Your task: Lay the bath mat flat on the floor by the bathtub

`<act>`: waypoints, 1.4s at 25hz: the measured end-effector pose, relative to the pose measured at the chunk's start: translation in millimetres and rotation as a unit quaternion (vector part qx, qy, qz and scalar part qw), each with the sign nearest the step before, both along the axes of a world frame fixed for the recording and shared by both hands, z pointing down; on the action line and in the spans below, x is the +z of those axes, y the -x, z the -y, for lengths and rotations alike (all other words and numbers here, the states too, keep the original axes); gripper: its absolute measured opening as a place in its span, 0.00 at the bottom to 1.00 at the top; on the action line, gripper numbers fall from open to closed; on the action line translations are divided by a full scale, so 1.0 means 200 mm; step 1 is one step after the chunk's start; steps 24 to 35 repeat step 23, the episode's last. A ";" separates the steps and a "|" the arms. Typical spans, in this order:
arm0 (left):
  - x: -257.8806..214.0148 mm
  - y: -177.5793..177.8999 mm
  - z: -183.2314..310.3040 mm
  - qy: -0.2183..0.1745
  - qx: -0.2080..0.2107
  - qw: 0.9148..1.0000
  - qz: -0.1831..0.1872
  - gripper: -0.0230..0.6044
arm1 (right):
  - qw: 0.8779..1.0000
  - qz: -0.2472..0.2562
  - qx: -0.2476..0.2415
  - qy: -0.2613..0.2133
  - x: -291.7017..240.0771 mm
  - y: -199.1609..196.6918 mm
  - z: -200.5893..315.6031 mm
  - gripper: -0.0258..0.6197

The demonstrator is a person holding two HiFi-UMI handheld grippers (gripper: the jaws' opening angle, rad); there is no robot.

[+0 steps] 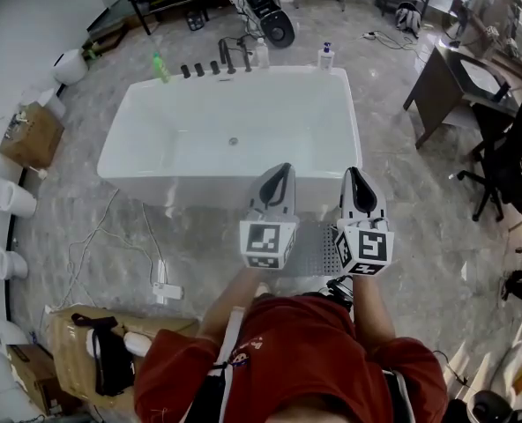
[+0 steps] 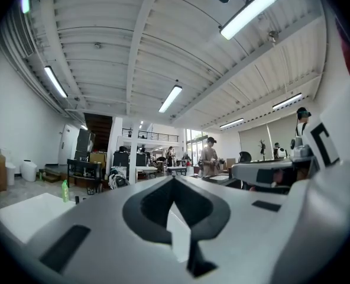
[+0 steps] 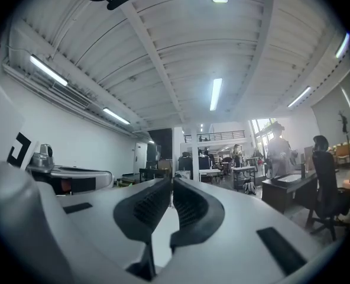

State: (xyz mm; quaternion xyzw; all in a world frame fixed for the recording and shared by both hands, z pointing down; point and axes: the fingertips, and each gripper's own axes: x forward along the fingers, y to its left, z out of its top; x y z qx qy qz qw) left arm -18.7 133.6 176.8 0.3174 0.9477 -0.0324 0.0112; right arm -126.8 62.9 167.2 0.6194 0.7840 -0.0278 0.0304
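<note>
The white bathtub (image 1: 230, 126) stands ahead of me in the head view. A grey dotted bath mat (image 1: 316, 252) lies on the stone floor in front of the tub, partly hidden under my two grippers and my body. My left gripper (image 1: 283, 169) and right gripper (image 1: 353, 174) are held level side by side above the mat, pointing at the tub wall. In the left gripper view the jaws (image 2: 174, 177) meet with nothing between them. The right gripper view shows the ribbed pads (image 3: 171, 181) closed together, also empty. Neither gripper touches the mat.
A green bottle (image 1: 160, 67), a faucet (image 1: 227, 55) and a white bottle (image 1: 325, 57) sit on the tub's far rim. A power strip (image 1: 167, 291) with cables lies left of me. Cardboard boxes (image 1: 30, 135) stand at left, a desk (image 1: 459, 77) and office chair (image 1: 503, 161) at right.
</note>
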 end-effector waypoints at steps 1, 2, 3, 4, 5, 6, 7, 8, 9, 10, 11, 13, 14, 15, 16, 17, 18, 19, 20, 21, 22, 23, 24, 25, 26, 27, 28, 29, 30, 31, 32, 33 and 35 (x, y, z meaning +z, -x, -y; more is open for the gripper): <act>0.00 -0.01 0.00 0.002 -0.001 1.000 0.000 0.06 | 1.000 0.000 0.000 0.000 0.00 -0.01 0.00 0.08; 0.00 -0.01 0.01 0.005 -0.001 1.000 -0.002 0.06 | 1.000 0.000 0.000 0.001 0.00 -0.02 0.00 0.08; 0.00 -0.01 0.01 0.006 -0.002 1.000 -0.005 0.06 | 1.000 0.000 0.000 0.001 0.00 -0.02 0.00 0.08; 0.00 -0.02 0.01 0.006 -0.002 1.000 -0.007 0.06 | 1.000 0.000 -0.001 0.000 0.00 -0.02 0.00 0.08; 0.00 -0.02 0.01 0.005 -0.002 1.000 -0.006 0.06 | 1.000 0.001 -0.001 -0.001 0.00 -0.02 0.00 0.08; 0.01 -0.02 0.02 0.004 -0.002 1.000 -0.006 0.06 | 1.000 0.002 0.000 -0.002 0.00 -0.02 0.01 0.08; 0.01 -0.02 0.02 0.003 -0.002 1.000 -0.005 0.06 | 1.000 0.002 0.001 -0.003 0.00 -0.02 0.01 0.08; 0.01 -0.03 0.02 0.002 -0.003 1.000 -0.005 0.06 | 1.000 0.002 0.003 -0.003 0.00 -0.02 0.01 0.08; 0.01 -0.03 0.02 0.001 -0.002 1.000 -0.006 0.06 | 1.000 0.001 0.004 -0.001 0.00 -0.02 0.01 0.07; 0.00 -0.04 0.03 0.003 -0.001 1.000 -0.007 0.06 | 1.000 0.001 0.004 0.001 -0.01 -0.02 0.02 0.07; 0.00 -0.04 0.04 0.005 0.001 1.000 -0.008 0.06 | 1.000 0.002 0.005 0.003 -0.01 -0.02 0.02 0.07; -0.01 -0.04 0.04 0.008 -0.001 1.000 -0.007 0.06 | 1.000 0.009 0.006 0.005 -0.02 -0.03 0.03 0.06; -0.02 -0.05 0.04 0.010 -0.003 1.000 -0.005 0.06 | 1.000 0.014 0.007 0.005 -0.03 -0.04 0.03 0.06; -0.03 -0.05 0.04 0.010 -0.005 1.000 -0.003 0.06 | 1.000 0.019 0.008 0.005 -0.03 -0.04 0.03 0.06; -0.03 -0.05 0.04 0.010 -0.005 1.000 -0.002 0.06 | 1.000 0.023 0.008 0.004 -0.03 -0.04 0.03 0.06; -0.03 -0.05 0.04 0.009 -0.005 1.000 0.000 0.06 | 1.000 0.026 0.008 0.003 -0.03 -0.04 0.03 0.06; -0.03 -0.05 0.04 0.008 -0.005 1.000 0.001 0.06 | 1.000 0.027 0.008 0.001 -0.03 -0.04 0.03 0.06; -0.03 -0.05 0.04 0.008 -0.007 1.000 0.001 0.06 | 1.000 0.028 0.008 0.000 -0.03 -0.04 0.03 0.06; -0.04 -0.05 0.04 0.007 -0.008 1.000 0.002 0.06 | 1.000 0.029 0.008 0.000 -0.03 -0.04 0.03 0.06; -0.04 -0.05 0.04 0.008 -0.008 1.000 0.002 0.06 | 1.000 0.030 0.008 -0.001 -0.03 -0.04 0.03 0.06; -0.04 -0.05 0.05 0.009 -0.008 1.000 0.001 0.06 | 0.999 0.031 0.009 -0.002 -0.03 -0.03 0.04 0.06; -0.04 -0.05 0.05 0.011 -0.007 1.000 0.000 0.06 | 0.999 0.031 0.010 -0.003 -0.03 -0.03 0.04 0.06; -0.04 -0.05 0.05 0.011 -0.007 1.000 0.000 0.06 | 0.999 0.031 0.010 -0.003 -0.03 -0.03 0.04 0.06; -0.04 -0.05 0.05 0.011 -0.007 1.000 0.000 0.06 | 0.999 0.031 0.010 -0.003 -0.03 -0.03 0.04 0.06; -0.04 -0.05 0.05 0.011 -0.007 1.000 0.000 0.06 | 0.999 0.031 0.010 -0.003 -0.03 -0.03 0.04 0.06; -0.04 -0.05 0.05 0.011 -0.007 1.000 0.000 0.06 | 0.999 0.031 0.010 -0.003 -0.03 -0.03 0.04 0.06; -0.04 -0.05 0.05 0.011 -0.007 1.000 0.000 0.06 | 0.999 0.031 0.010 -0.003 -0.03 -0.03 0.04 0.06; -0.04 -0.05 0.05 0.011 -0.007 1.000 0.000 0.06 | 0.999 0.031 0.010 -0.003 -0.03 -0.03 0.04 0.06; -0.04 -0.05 0.05 0.011 -0.007 1.000 0.000 0.06 | 0.999 0.031 0.010 -0.003 -0.03 -0.03 0.04 0.06; -0.04 -0.05 0.05 0.011 -0.007 1.000 0.000 0.06 | 0.999 0.031 0.010 -0.003 -0.03 -0.03 0.04 0.06; -0.04 -0.05 0.05 0.011 -0.007 1.000 0.000 0.06 | 0.999 0.031 0.010 -0.003 -0.03 -0.03 0.04 0.06; -0.04 -0.05 0.05 0.011 -0.007 1.000 0.000 0.06 | 0.999 0.031 0.010 -0.003 -0.03 -0.03 0.04 0.06; -0.04 -0.05 0.05 0.011 -0.007 1.000 0.000 0.06 | 0.999 0.031 0.010 -0.003 -0.03 -0.03 0.04 0.06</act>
